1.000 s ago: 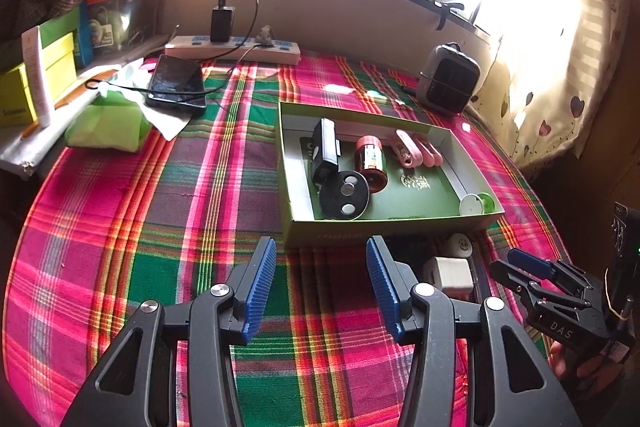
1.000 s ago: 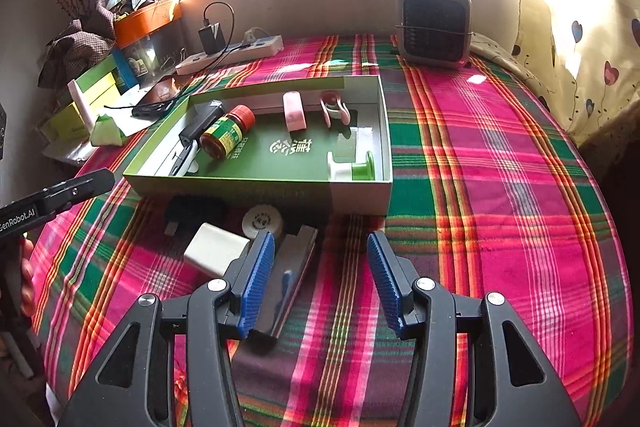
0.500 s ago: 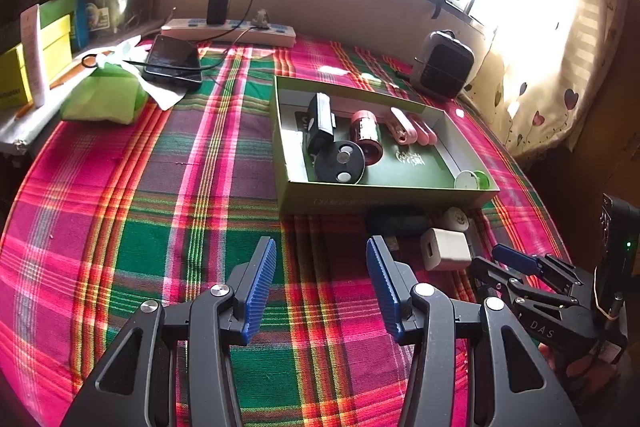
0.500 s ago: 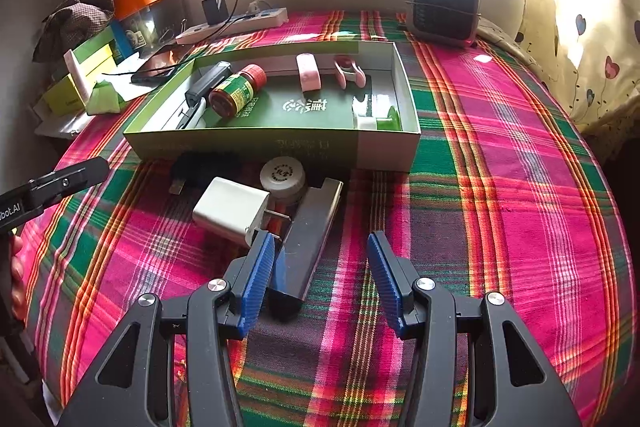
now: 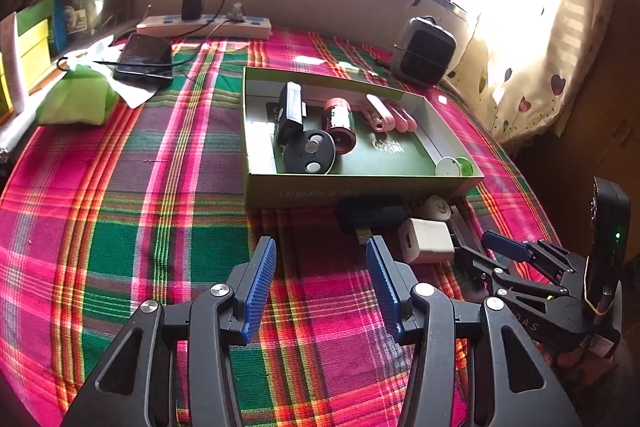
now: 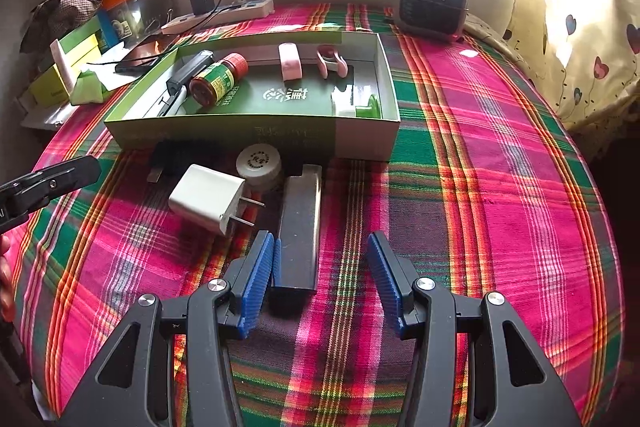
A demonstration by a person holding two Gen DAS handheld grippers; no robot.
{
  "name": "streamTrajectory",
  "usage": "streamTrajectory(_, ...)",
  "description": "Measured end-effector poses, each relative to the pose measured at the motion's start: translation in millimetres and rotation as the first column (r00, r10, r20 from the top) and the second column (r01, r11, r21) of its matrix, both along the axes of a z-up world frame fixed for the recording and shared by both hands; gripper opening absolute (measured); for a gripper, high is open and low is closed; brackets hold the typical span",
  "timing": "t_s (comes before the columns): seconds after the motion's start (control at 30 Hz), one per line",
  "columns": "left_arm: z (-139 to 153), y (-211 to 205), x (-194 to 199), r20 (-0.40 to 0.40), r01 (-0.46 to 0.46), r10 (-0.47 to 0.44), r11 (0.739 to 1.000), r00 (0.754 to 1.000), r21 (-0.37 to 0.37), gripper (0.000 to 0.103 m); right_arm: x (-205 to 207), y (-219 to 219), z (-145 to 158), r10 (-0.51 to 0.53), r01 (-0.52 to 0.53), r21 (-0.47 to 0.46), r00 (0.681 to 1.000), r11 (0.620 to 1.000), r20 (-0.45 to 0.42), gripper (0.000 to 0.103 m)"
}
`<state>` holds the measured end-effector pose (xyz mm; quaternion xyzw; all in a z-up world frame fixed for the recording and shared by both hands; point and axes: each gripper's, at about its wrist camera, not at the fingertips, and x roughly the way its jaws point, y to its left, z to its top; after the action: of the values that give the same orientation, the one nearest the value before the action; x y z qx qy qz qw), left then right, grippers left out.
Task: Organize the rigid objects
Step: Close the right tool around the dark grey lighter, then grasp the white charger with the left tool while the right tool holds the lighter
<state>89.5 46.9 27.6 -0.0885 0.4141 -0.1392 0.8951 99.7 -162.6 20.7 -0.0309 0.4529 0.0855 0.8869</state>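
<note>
The right gripper [image 6: 320, 267] stood wide, unclamped, the dark flat bar [image 6: 300, 227] lying against its left pad [image 6: 256, 279].

A woven plaid cloth [image 6: 500, 155] with a slightly coarse weave was spread under the matt green cardboard box [image 6: 256, 137]. In front of the box, a smooth white plastic charger [image 6: 206, 198] with bare metal prongs and a brushed, dull-gleaming metal bar [image 6: 300, 227] were seen. Ribbed blue pads [image 6: 260, 277] were fitted on matt black plastic.
</note>
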Motion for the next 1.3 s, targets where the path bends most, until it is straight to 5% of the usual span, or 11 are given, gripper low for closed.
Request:
streamTrajectory(0.23, -2, -15, 2, -0.012, 0.045, -0.045, 0.999, 0.999, 0.012, 0.047, 4, -1, -1, 0.001, -0.002, 0.015, 1.000, 1.000, 0.004, 0.050)
streamTrajectory(0.4, -2, -27, 3, -0.019, 0.082, -0.082, 0.997, 0.996, 0.007, 0.047, 3, -6, 0, -0.003, 0.003, 0.017, 1.000, 1.000, 0.009, 0.031)
streamTrajectory(0.6, -1, -42, 5, -0.027, 0.124, -0.123, 0.992, 0.992, 0.013, 0.047, 1, -11, 0, 0.008, -0.008, 0.037, 1.000, 0.999, 0.009, 0.025)
streamTrajectory(1.3, -14, -91, 9, -0.085, 0.231, -0.230, 0.973, 0.969, -0.002, 0.047, -12, -43, 2, -0.027, 0.027, 0.048, 1.000, 0.998, 0.013, 0.024)
